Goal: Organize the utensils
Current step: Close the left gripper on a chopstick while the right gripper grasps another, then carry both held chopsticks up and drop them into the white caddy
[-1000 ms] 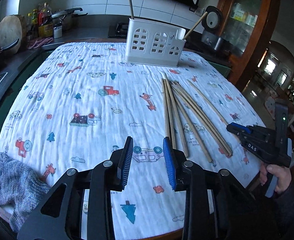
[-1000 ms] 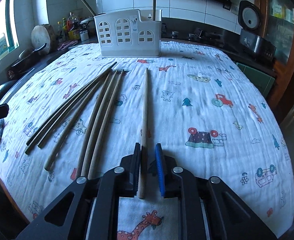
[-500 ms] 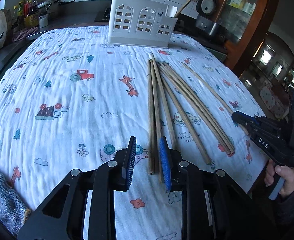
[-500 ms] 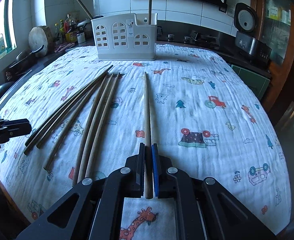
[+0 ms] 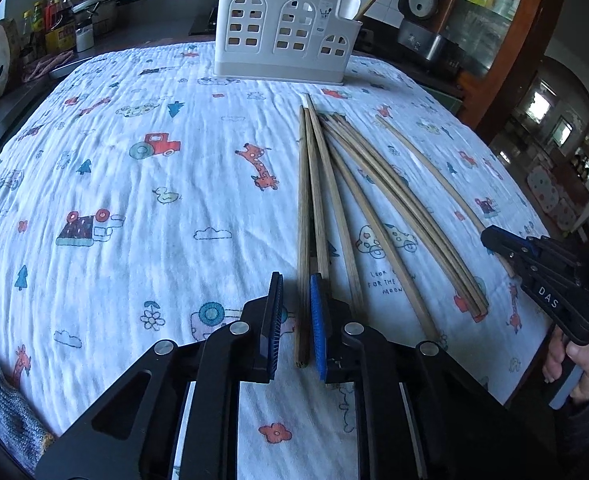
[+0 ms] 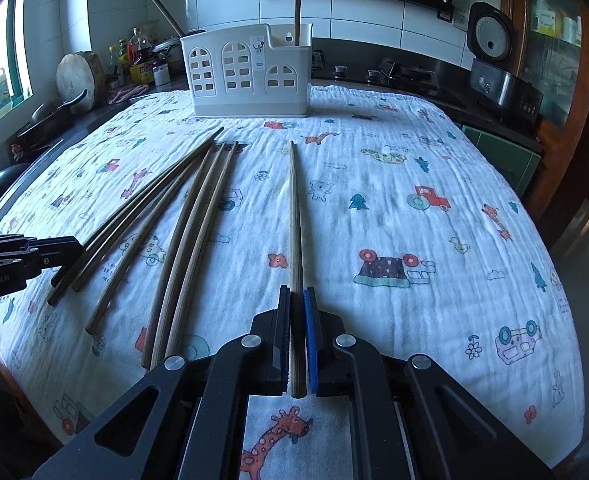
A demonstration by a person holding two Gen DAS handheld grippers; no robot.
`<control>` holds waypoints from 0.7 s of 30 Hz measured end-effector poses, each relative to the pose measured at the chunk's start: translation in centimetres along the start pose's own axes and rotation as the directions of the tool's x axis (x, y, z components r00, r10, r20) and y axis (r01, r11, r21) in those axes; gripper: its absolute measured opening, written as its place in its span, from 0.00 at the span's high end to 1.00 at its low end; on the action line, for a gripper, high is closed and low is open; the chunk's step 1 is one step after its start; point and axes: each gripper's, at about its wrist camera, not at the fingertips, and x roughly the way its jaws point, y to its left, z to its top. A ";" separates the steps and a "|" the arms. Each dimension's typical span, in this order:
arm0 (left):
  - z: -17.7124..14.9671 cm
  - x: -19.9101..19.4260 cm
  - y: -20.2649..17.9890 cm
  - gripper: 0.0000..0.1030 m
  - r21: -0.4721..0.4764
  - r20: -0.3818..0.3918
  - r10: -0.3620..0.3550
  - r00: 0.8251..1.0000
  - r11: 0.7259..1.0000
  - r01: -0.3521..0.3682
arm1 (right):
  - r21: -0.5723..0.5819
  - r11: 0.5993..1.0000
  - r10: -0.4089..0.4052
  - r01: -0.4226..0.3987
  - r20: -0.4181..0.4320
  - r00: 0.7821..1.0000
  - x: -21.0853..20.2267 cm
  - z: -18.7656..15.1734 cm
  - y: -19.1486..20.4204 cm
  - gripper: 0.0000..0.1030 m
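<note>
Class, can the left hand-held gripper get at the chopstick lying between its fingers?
Probably yes: the left hand-held gripper is open astride the leftmost chopstick, though a neighbouring chopstick lies close beside its right finger.

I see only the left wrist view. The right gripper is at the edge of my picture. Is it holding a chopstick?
Observer: Yes. In the right wrist view the right gripper is shut on one chopstick, near its close end.
Operator: Does this chopstick touch the others?
Observer: No. It lies apart from the other chopsticks, with bare cloth between.
Operator: Where does it point?
Observer: Toward the white holder; its far tip stops short of it.
</note>
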 end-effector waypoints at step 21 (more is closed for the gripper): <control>0.2 -2.2 -0.9 0.94 -0.003 0.057 0.037 0.998 0.999 -0.037 | -0.004 1.000 -0.010 0.010 0.059 0.998 -2.0 0.8 0.1 0.93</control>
